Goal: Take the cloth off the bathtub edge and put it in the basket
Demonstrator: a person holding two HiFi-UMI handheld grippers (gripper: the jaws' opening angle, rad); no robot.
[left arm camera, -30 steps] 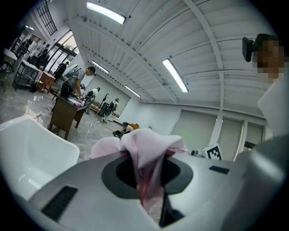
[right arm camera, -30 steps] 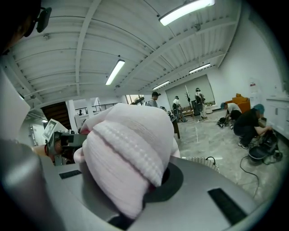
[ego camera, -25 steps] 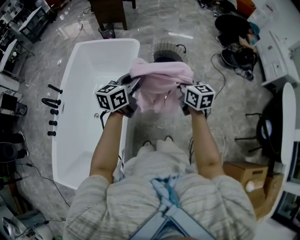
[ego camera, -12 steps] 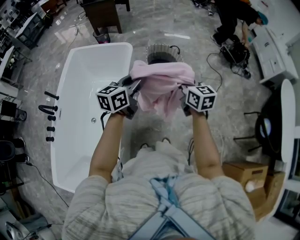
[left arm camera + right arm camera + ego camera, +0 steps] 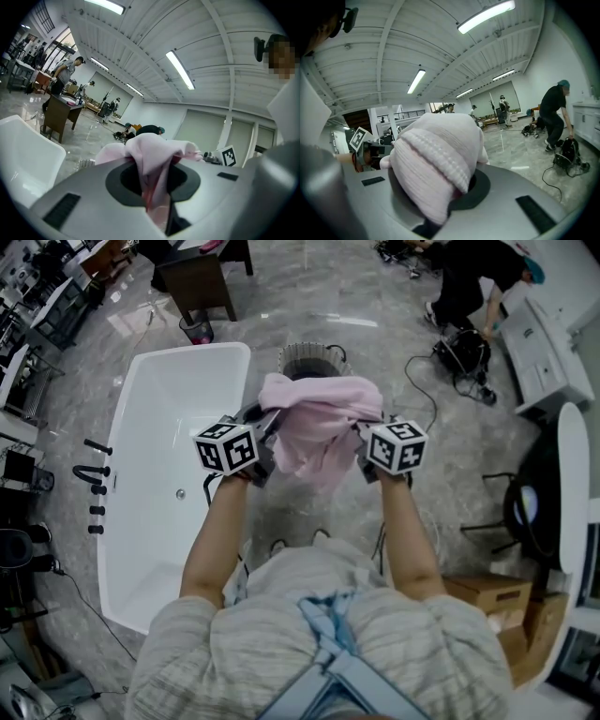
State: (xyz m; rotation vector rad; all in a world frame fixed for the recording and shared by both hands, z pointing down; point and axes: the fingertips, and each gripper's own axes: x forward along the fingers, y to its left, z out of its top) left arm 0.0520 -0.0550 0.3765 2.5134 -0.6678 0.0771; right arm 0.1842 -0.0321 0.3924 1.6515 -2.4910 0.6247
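Note:
A pink cloth (image 5: 319, 423) hangs bunched in the air between my two grippers, to the right of the white bathtub (image 5: 159, 474). My left gripper (image 5: 265, 425) is shut on the cloth's left end; in the left gripper view the pink cloth (image 5: 152, 161) is pinched between the jaws. My right gripper (image 5: 364, 430) is shut on the right end, and the ribbed cloth (image 5: 433, 164) bulges over its jaws. The round wire basket (image 5: 312, 360) stands on the floor just beyond the cloth, its near side hidden by it.
Black tap fittings (image 5: 94, 474) stand left of the tub. A small bin (image 5: 196, 328) and a dark desk (image 5: 192, 273) are beyond it. A person (image 5: 473, 277) bends over bags at the back right. Cardboard boxes (image 5: 492, 592) sit at the right.
Both grippers have carried the cloth forward toward the basket. The tub and basket have slid down and leftward in the head view.

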